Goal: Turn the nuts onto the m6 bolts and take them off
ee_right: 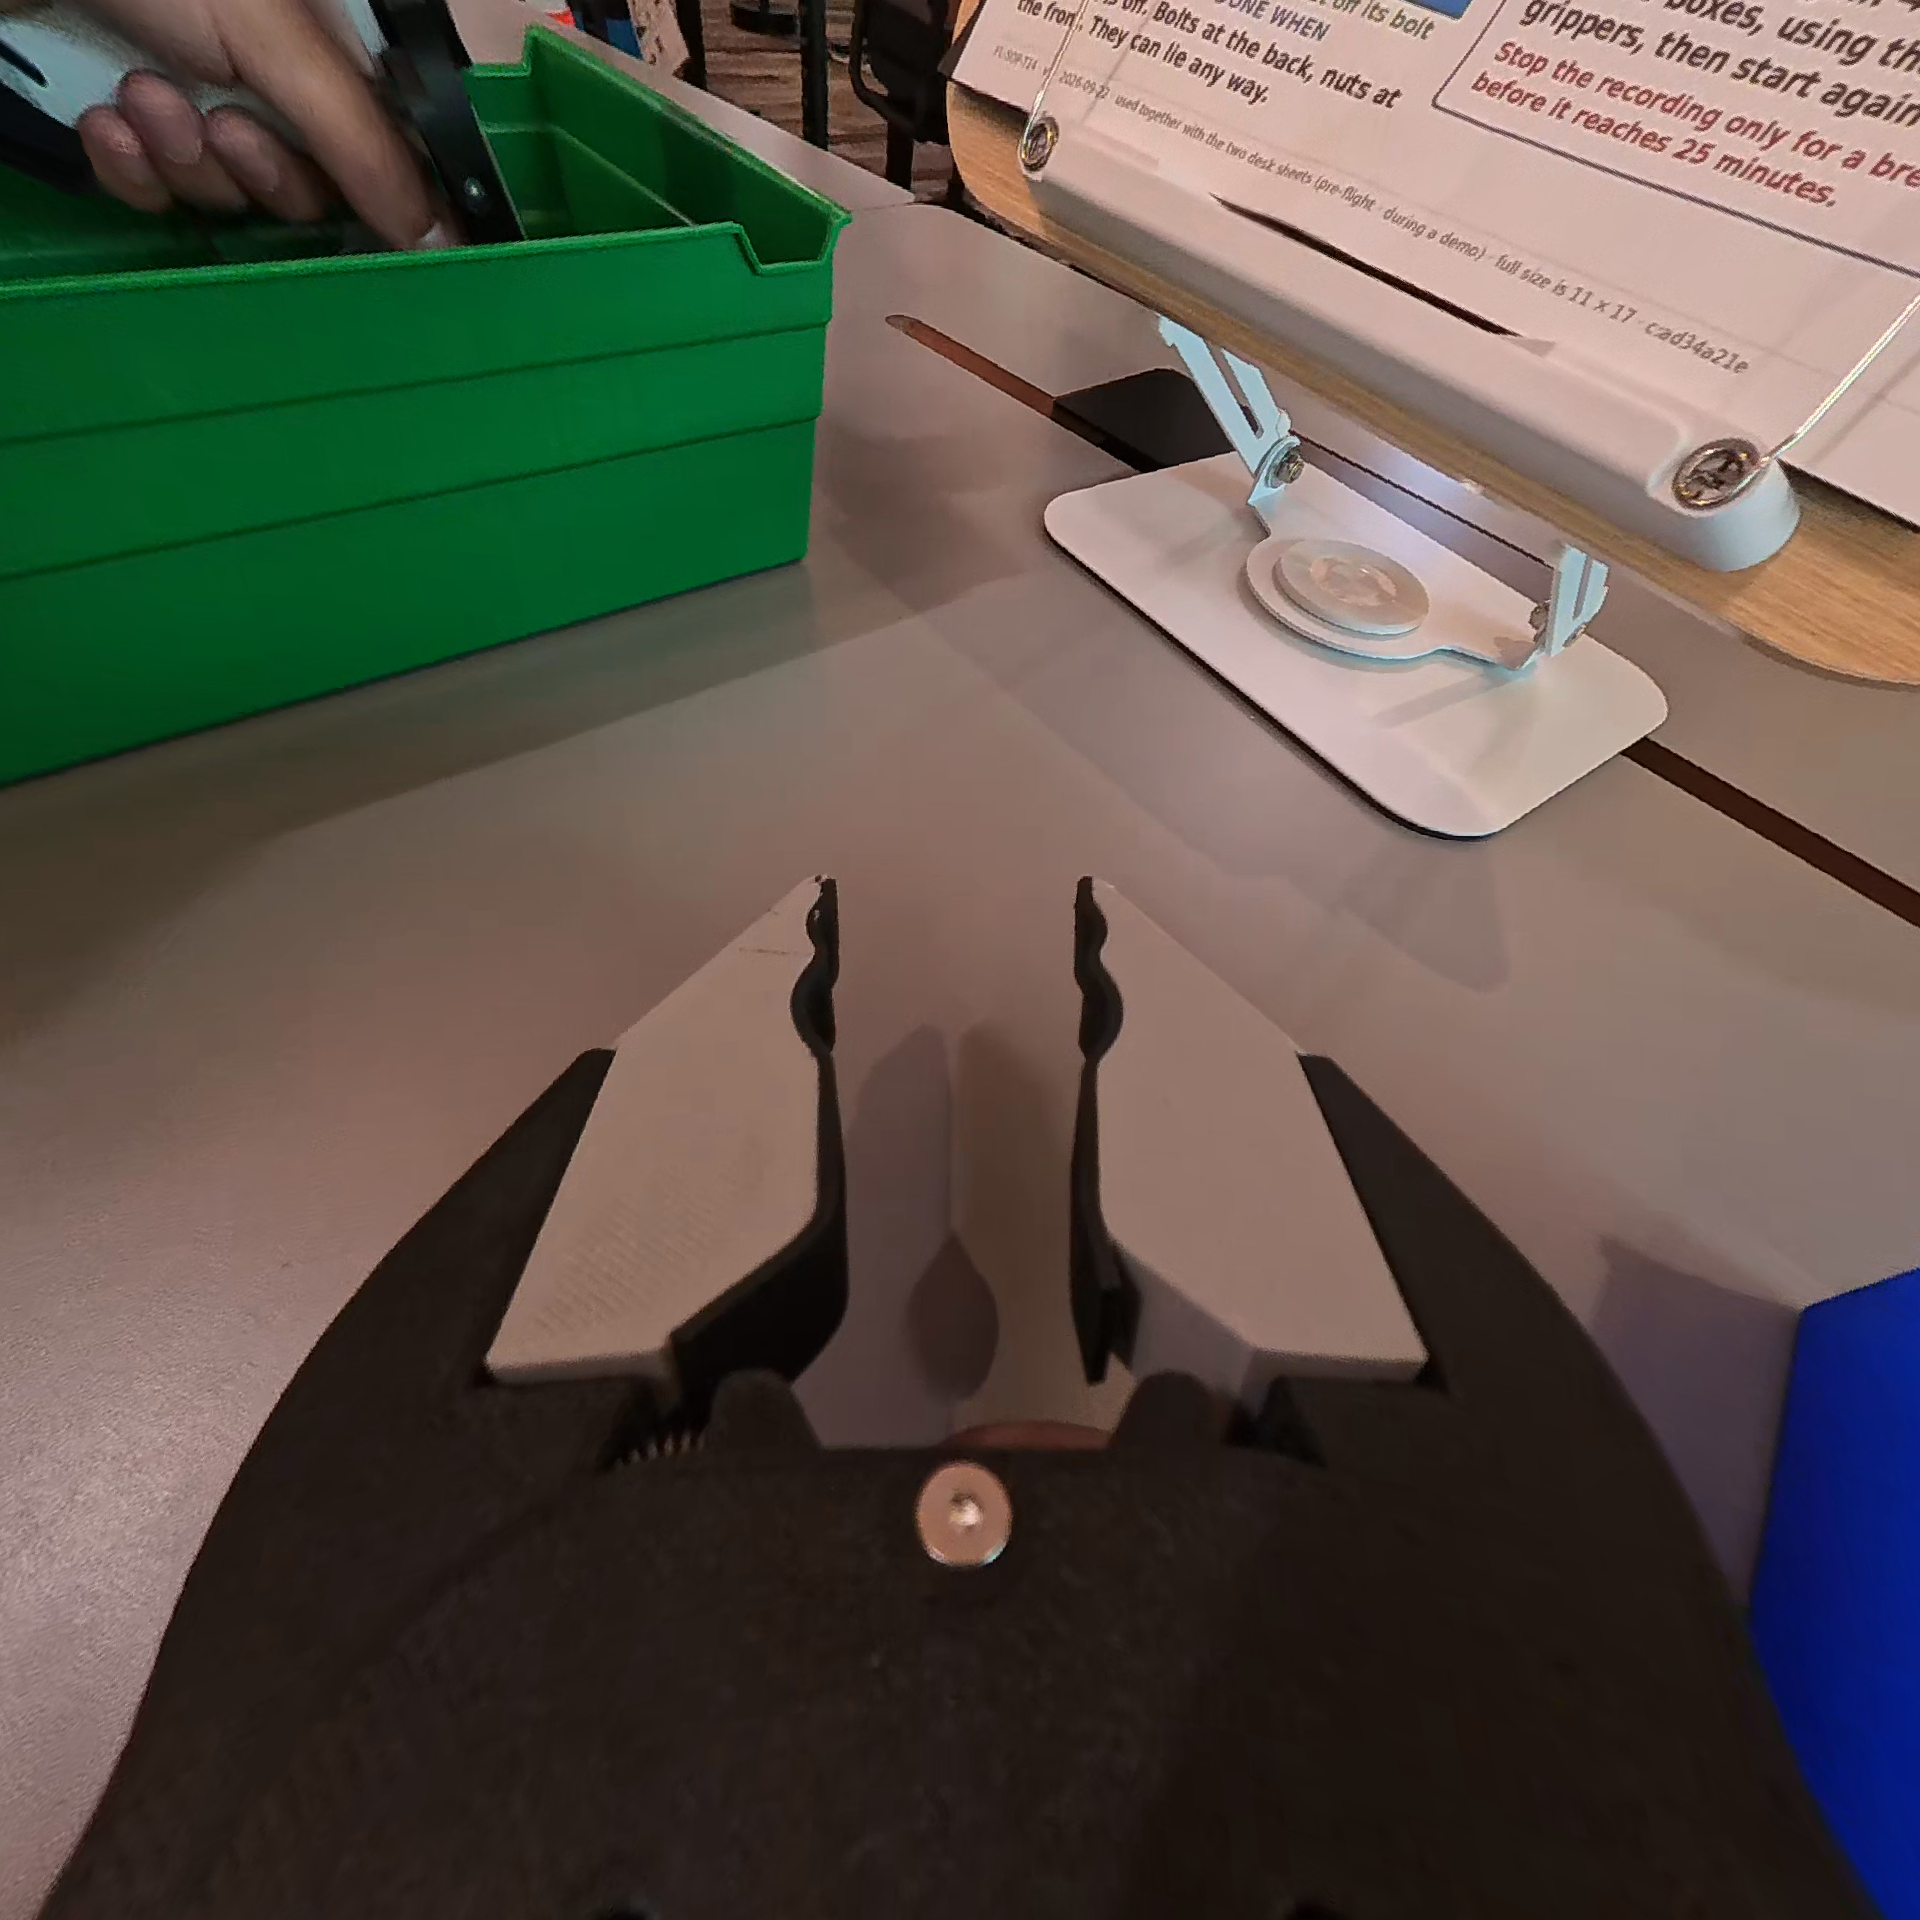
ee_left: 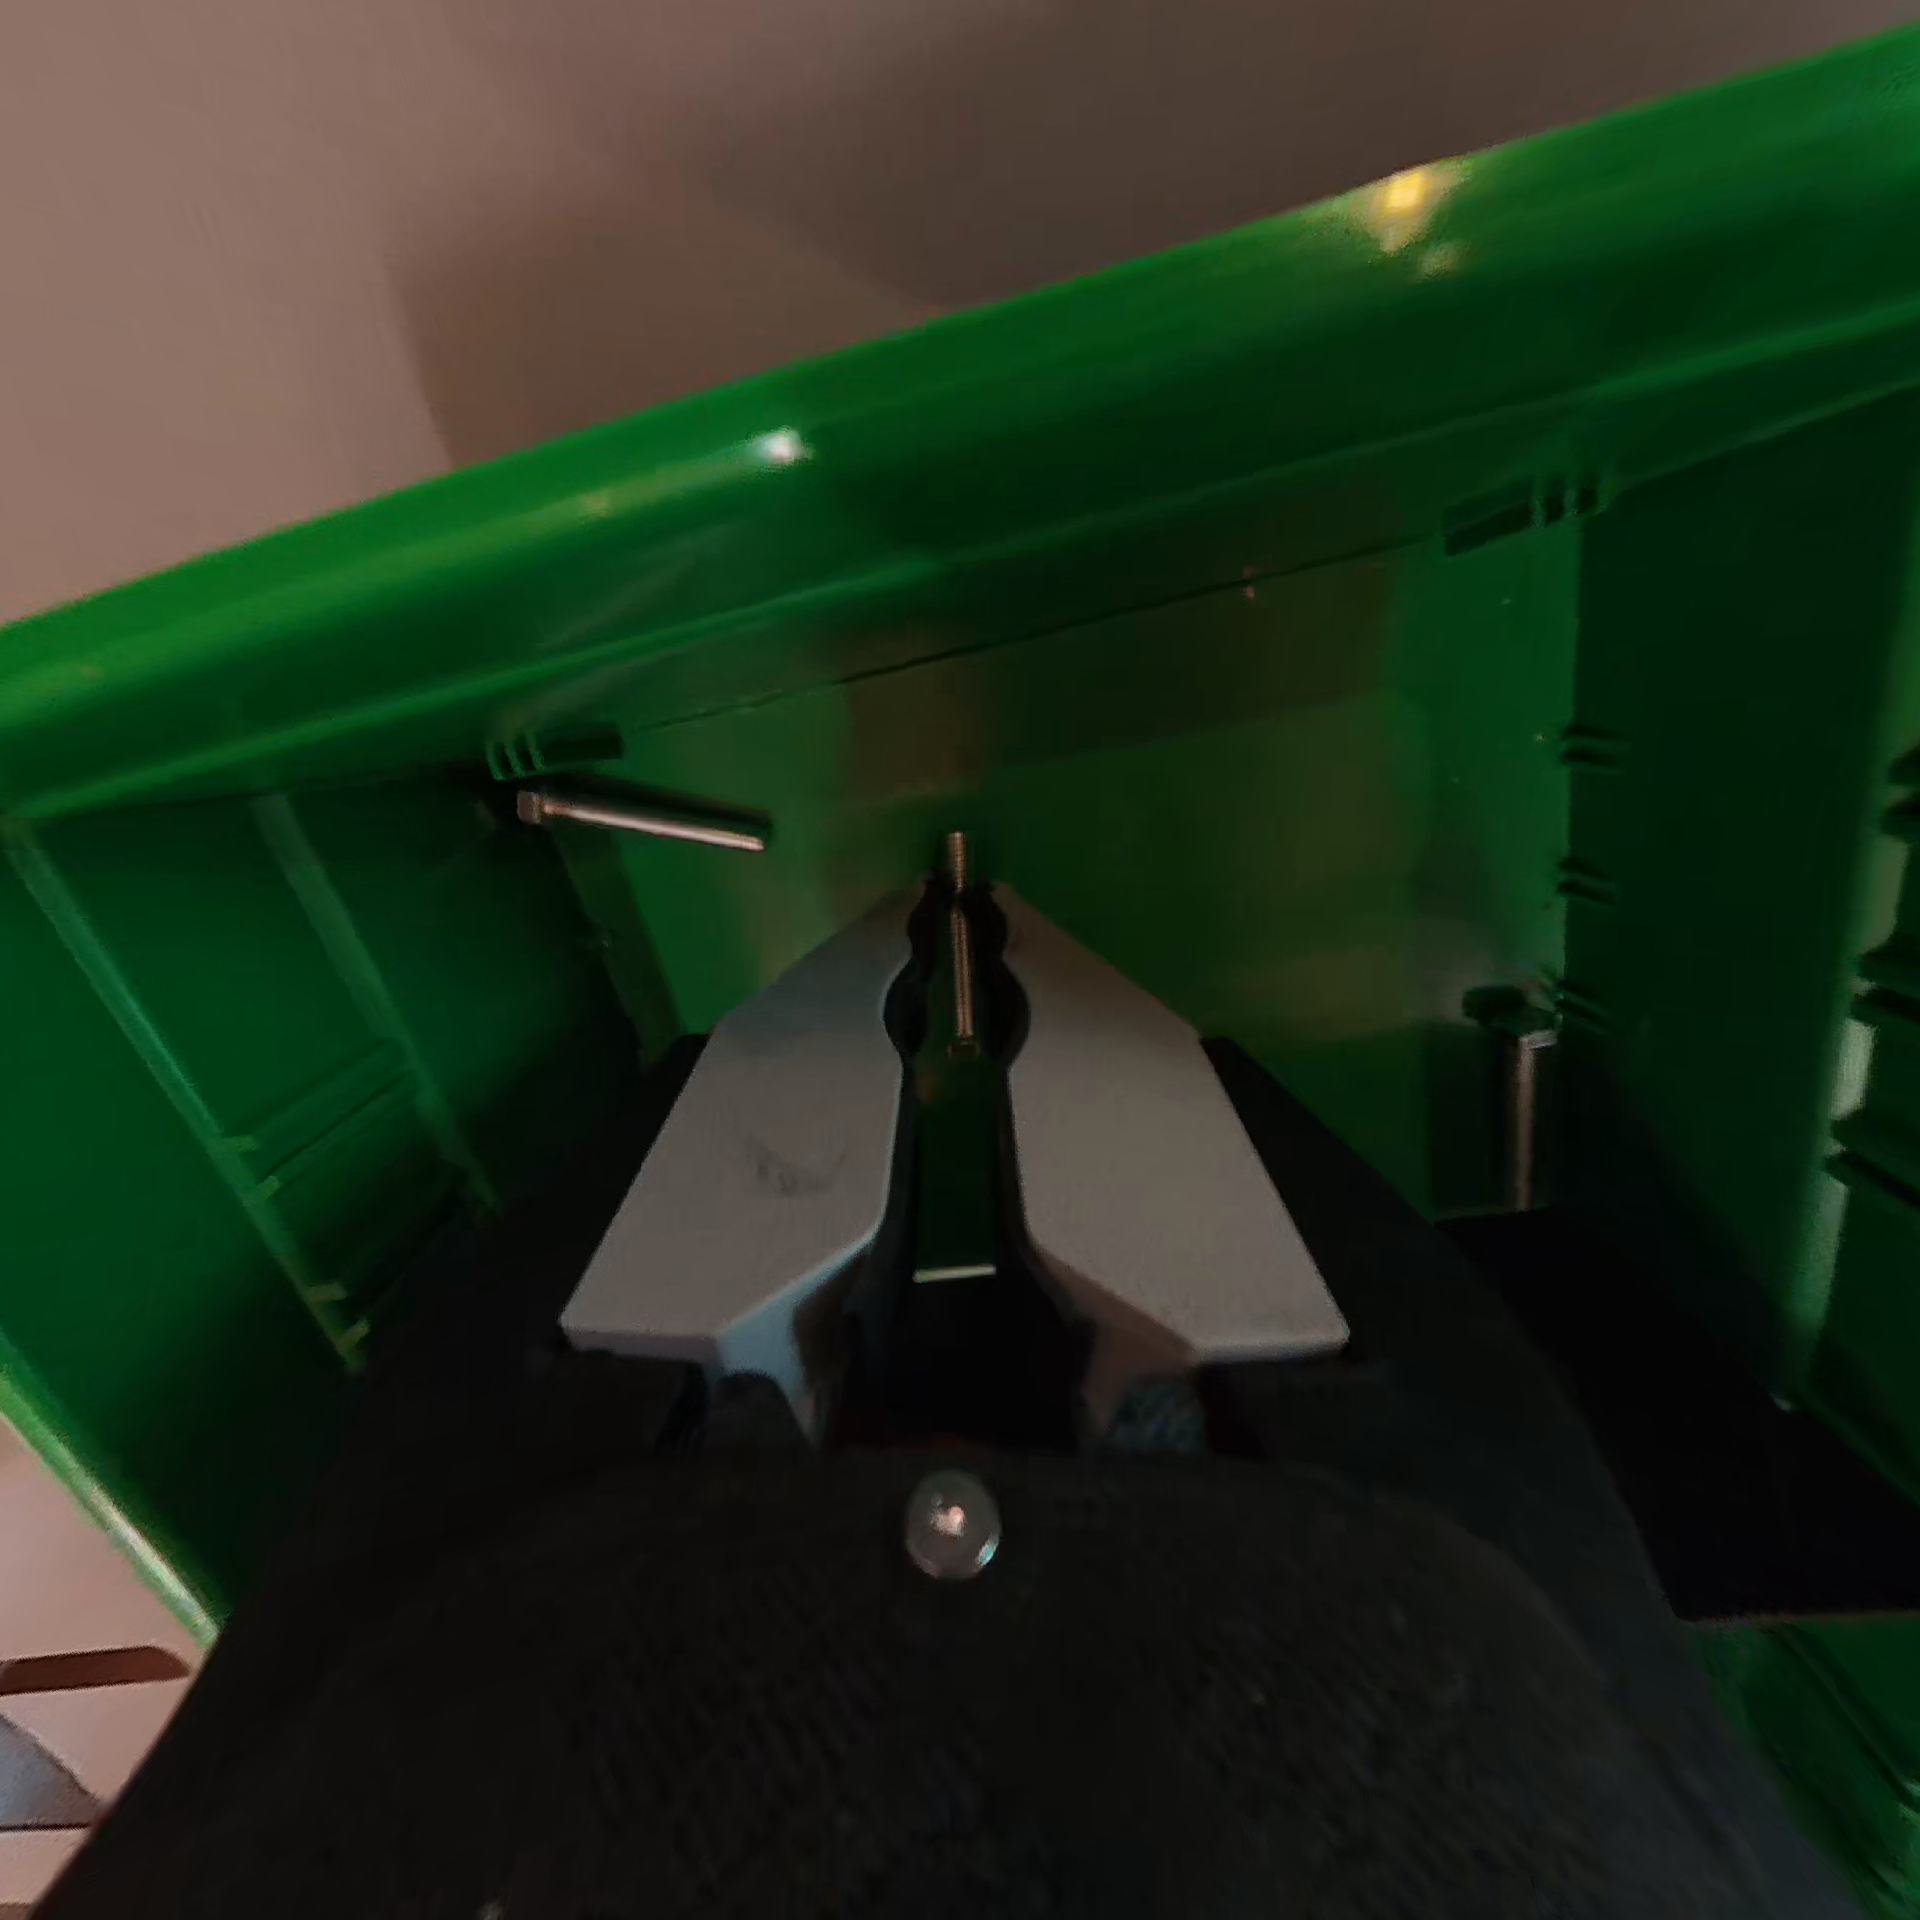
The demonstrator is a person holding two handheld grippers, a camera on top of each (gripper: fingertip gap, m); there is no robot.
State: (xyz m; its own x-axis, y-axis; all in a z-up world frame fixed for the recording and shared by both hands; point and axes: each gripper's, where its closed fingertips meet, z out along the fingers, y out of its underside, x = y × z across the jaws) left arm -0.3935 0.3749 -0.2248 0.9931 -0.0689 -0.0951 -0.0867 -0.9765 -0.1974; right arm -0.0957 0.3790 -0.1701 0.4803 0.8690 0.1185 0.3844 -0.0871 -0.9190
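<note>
In the left wrist view my left gripper is inside the green bin, near its back wall. Its grey fingers are closed on a thin silver bolt that lies lengthwise between them, its threaded tip poking out past the fingertips. A second bolt lies at the back left of the bin and a third at the right. No nut shows. In the right wrist view my right gripper is open and empty, low over the grey table.
In the right wrist view the green bin stands at the left, with a person's hand holding the left gripper inside it. A white document stand with a printed sheet stands at the right. A blue object sits at the right edge. Left tips to right tips: about 30 cm.
</note>
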